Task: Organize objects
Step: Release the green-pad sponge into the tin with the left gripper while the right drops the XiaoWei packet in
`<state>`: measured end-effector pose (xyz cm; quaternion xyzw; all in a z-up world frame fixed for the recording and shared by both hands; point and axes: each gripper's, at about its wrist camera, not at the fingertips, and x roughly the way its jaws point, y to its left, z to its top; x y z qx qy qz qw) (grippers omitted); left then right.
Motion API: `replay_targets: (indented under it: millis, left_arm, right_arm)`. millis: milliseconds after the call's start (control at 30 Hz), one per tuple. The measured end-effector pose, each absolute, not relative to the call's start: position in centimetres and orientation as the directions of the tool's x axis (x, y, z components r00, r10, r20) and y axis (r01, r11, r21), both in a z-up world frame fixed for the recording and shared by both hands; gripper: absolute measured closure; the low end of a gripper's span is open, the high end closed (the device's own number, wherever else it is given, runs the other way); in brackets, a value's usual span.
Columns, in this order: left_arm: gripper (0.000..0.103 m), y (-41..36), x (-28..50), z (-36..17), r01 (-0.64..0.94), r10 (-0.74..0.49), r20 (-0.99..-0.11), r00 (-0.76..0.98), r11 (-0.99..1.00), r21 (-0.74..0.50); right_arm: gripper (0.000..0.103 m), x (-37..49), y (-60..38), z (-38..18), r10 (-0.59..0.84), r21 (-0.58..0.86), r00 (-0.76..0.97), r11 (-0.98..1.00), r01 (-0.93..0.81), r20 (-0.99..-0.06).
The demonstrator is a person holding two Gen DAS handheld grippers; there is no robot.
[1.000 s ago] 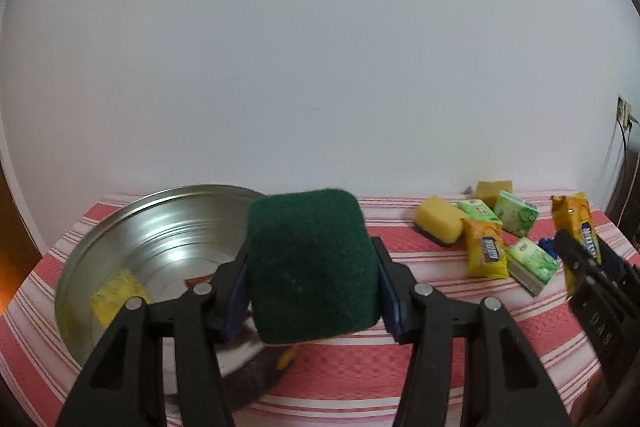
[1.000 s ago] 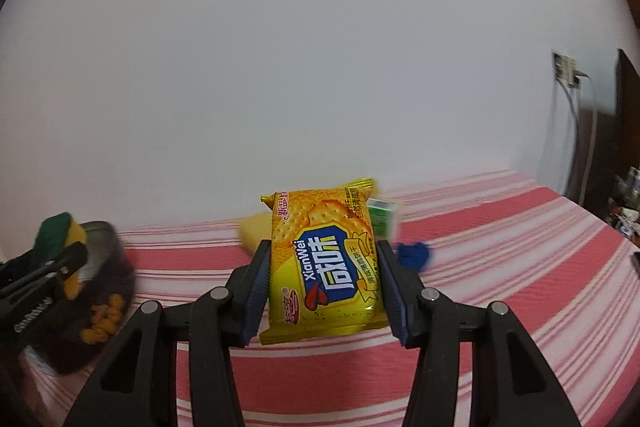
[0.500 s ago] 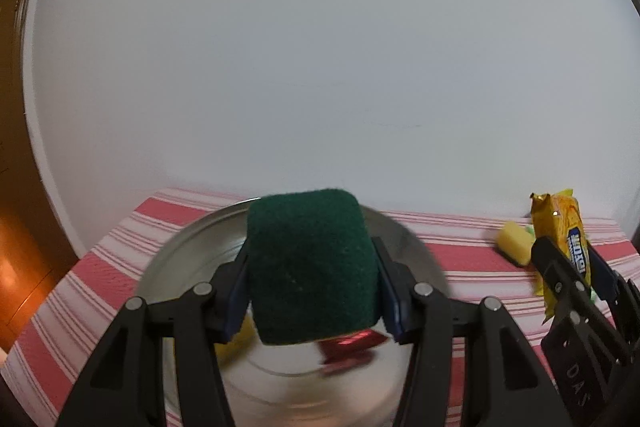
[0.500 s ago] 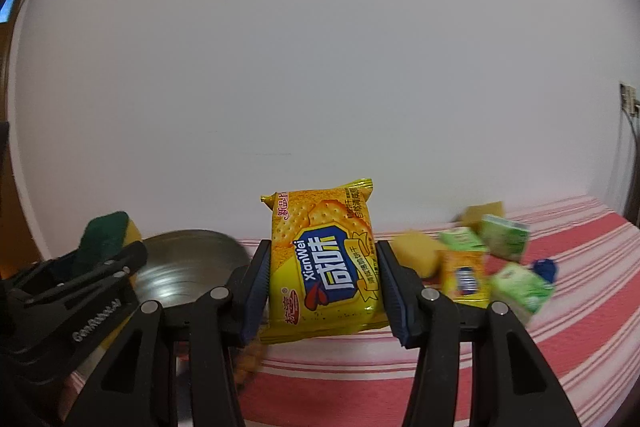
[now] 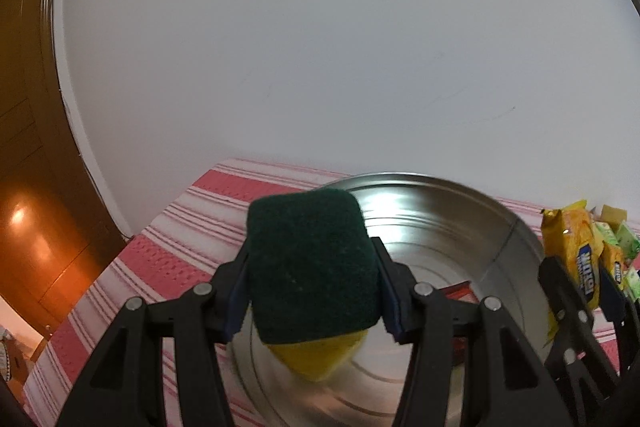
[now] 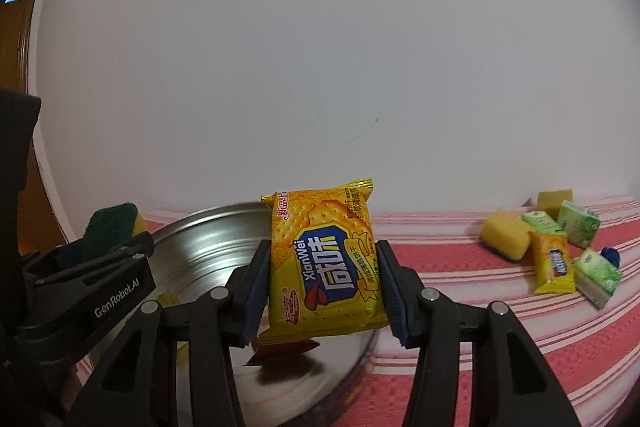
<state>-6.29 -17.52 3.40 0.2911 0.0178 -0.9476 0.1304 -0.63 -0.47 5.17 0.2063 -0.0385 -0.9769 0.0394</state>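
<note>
My left gripper (image 5: 312,291) is shut on a green-and-yellow sponge (image 5: 310,263) and holds it over the near left part of a round metal basin (image 5: 504,239). My right gripper (image 6: 322,287) is shut on a yellow cracker packet (image 6: 324,255) and holds it upright over the basin's right rim (image 6: 208,235). The left gripper and its sponge (image 6: 116,227) show at the left of the right wrist view. The right gripper with its packet (image 5: 576,255) shows at the right edge of the left wrist view. A red wrapper (image 6: 284,349) lies in the basin.
A red-and-white striped cloth (image 6: 500,327) covers the table. At its far right lie a yellow sponge (image 6: 504,235), a second yellow cracker packet (image 6: 554,263), green tissue packs (image 6: 598,275) and a blue item (image 6: 610,255). A wooden door (image 5: 36,227) stands left.
Both grippers have swung left and now hold their loads over the basin. The loose items have slid to the right edge of both views. Both grips are unchanged.
</note>
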Motion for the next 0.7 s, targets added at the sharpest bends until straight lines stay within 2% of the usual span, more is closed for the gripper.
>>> replay_targets:
  millis: [300, 500, 667, 700]
  left_arm:
    - [0.05, -17.9, -7.4, 1.6, 0.312, -0.325, -0.604, -0.728, -0.941, 0.13]
    - [0.05, -18.0, -8.0, 0.8, 0.323, -0.356, -0.615, -0.703, -0.931, 0.17]
    - [0.046, -18.3, -8.2, 0.4, 0.327, -0.329, -0.644, -0.691, -0.936, 0.128]
    - [0.042, -18.4, -8.2, 0.5, 0.329, -0.321, -0.649, -0.69, -0.937, 0.114]
  right_arm:
    - [0.05, -1.3, -1.4, 3.4, -0.134, 0.081, -0.875, -0.991, 0.109, -0.465]
    - [0.05, -1.3, -2.1, 4.0, -0.184, 0.077, -0.865, -0.983, 0.167, -0.467]
    - [0.047, -1.3, -2.0, 3.9, -0.222, 0.091, -0.86, -0.975, 0.203, -0.46]
    - [0.044, -1.2, -1.8, 3.9, -0.226, 0.1, -0.861, -0.974, 0.203, -0.455]
